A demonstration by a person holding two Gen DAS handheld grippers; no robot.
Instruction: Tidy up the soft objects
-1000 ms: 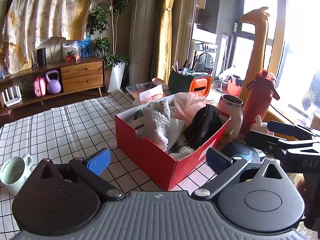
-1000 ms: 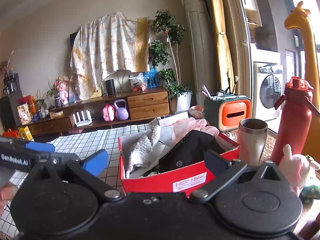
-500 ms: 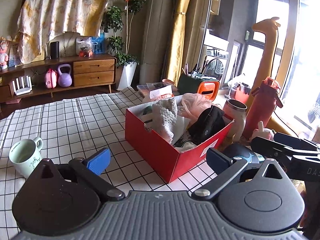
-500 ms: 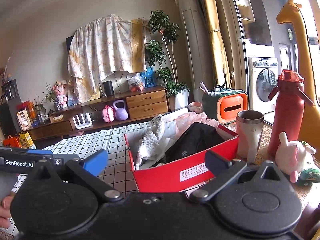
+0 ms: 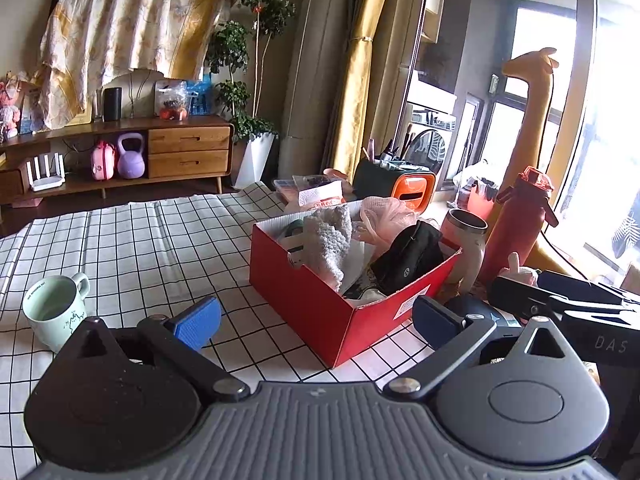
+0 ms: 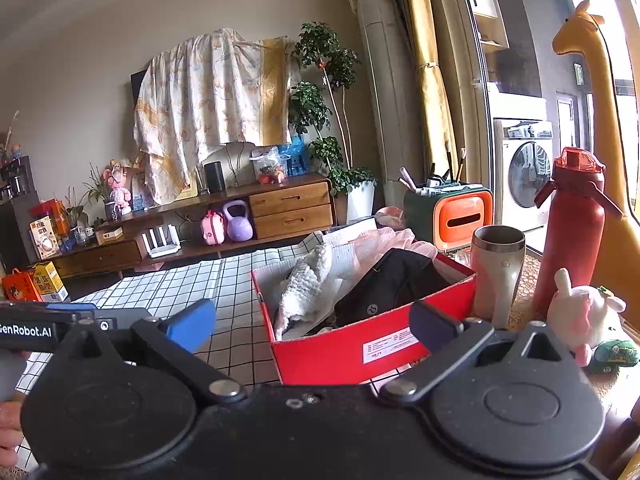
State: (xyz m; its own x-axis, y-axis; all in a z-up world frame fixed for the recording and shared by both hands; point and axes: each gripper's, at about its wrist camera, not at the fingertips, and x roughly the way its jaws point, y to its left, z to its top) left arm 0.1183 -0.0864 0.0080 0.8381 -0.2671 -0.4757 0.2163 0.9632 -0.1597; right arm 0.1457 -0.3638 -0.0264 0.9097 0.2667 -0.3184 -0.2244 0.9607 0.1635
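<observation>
Left claw [image 5: 316, 320]: I am holding it with its blue pads wide apart and nothing between them, hovering over the checked cloth [image 5: 140, 240] just short of the box.
Right claw [image 6: 312, 320]: I am keeping it spread apart too, gripping nothing, facing the box's labelled side.
Box [image 5: 320, 312]: red, sitting open on the cloth, directly ahead of both claws.
Soft things: a white knit [image 5: 326, 240], a pink mesh puff [image 5: 384, 216] and a black pouch [image 5: 412, 256] are lying piled inside the box, the knit hanging over its near rim.
Plush [image 6: 584, 312]: a white-and-pink bunny is sitting outside the box, at my right, just beside the bottle.
In the way: a steel tumbler [image 6: 498, 272] and a red bottle [image 6: 572, 232] are standing between the box and the plush.
Left side: a pale green mug [image 5: 56, 308] is standing on the cloth, well apart from the box.
Behind: an orange-fronted organizer [image 6: 452, 212] is standing past the box.
</observation>
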